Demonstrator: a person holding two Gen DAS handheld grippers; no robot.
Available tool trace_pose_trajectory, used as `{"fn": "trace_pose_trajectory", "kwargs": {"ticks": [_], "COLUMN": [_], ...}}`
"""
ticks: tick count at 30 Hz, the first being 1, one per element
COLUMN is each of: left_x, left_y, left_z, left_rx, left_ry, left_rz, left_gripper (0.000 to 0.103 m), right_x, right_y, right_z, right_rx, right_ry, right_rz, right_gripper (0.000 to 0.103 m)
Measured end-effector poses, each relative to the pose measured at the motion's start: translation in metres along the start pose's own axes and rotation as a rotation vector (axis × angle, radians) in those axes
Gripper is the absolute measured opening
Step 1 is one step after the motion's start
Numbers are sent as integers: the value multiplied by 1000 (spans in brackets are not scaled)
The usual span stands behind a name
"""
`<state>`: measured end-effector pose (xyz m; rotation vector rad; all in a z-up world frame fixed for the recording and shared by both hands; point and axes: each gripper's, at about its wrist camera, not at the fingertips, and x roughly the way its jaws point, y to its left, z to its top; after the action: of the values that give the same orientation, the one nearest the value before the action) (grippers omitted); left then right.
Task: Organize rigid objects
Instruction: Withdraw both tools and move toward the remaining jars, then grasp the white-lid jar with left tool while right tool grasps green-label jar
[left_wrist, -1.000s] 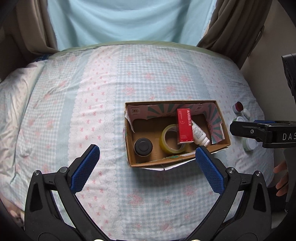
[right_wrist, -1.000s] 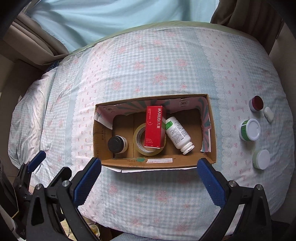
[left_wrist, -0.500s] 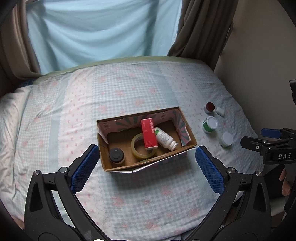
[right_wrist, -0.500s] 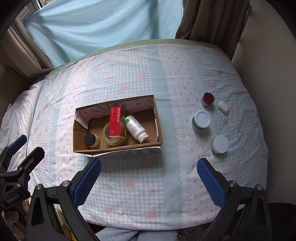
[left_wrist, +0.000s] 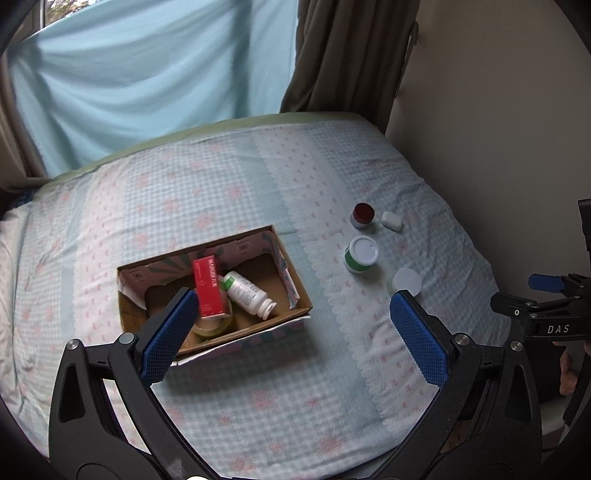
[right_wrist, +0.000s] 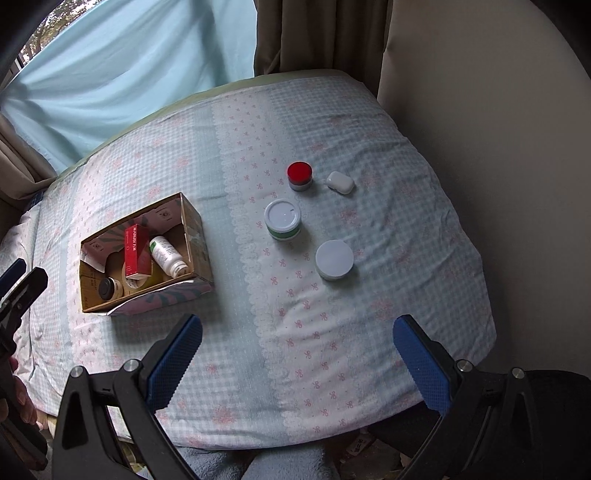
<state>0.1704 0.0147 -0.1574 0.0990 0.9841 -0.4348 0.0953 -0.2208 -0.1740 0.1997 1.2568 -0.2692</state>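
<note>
An open cardboard box (left_wrist: 291, 273) (right_wrist: 195, 229) lies on the bed. It holds a red carton (left_wrist: 209, 288) (right_wrist: 136, 251), a white bottle (left_wrist: 246, 297) (right_wrist: 167, 255), a tape roll (left_wrist: 214, 326) and a black-lidded jar (right_wrist: 107, 288). Right of the box stand a red-lidded jar (left_wrist: 363, 215) (right_wrist: 300, 175), a white case (left_wrist: 391, 220) (right_wrist: 340, 182), a green-banded white jar (left_wrist: 361, 254) (right_wrist: 283, 218) and a white-lidded jar (left_wrist: 405, 282) (right_wrist: 334, 259). My left gripper (left_wrist: 295, 332) is open and empty, above the bed near the box. My right gripper (right_wrist: 299, 354) is open and empty, near the bed's front edge.
The bed has a checked floral cover (right_wrist: 280, 332). A blue curtain (left_wrist: 147, 74) and brown drape (left_wrist: 351, 55) hang behind it. A beige wall (right_wrist: 498, 147) stands close on the right. The right gripper also shows in the left wrist view (left_wrist: 546, 295).
Both grippers have pulled back and risen, and swung to the right. The box now looks smaller and sits to the left, and the loose jars on the right have come into fuller view.
</note>
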Motion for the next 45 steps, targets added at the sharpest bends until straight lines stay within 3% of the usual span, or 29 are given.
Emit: {"fn": "trace_pose_trajectory", "kwargs": {"ticks": [8, 11, 16, 23, 28, 38, 42, 45], "left_x": [69, 105, 169, 270, 327, 387, 400, 406], "left_y": [-86, -106, -124, -136, -143, -153, -155, -155], "left_z": [20, 25, 30, 20, 8, 8, 7, 6], "left_rx": [46, 62, 113, 184, 237, 314, 351, 364], "left_ry": [84, 142, 222, 302, 337, 339, 340, 352], "left_rz": [25, 36, 58, 39, 51, 26, 18, 9], "left_gripper": [103, 103, 103, 103, 103, 103, 102, 97], "right_x": [40, 66, 113, 184, 220, 270, 287, 293], "right_y": [-79, -100, -125, -123, -111, -76, -65, -60], "right_z": [4, 7, 6, -8, -16, -9, -1, 4], "right_rx": [-58, -111, -126, -169, -199, -211, -204, -206], "right_ry": [39, 69, 111, 123, 80, -14, -24, -33], "right_rz": [28, -6, 38, 59, 79, 88, 82, 80], "right_gripper": [103, 103, 103, 103, 103, 103, 94, 86]}}
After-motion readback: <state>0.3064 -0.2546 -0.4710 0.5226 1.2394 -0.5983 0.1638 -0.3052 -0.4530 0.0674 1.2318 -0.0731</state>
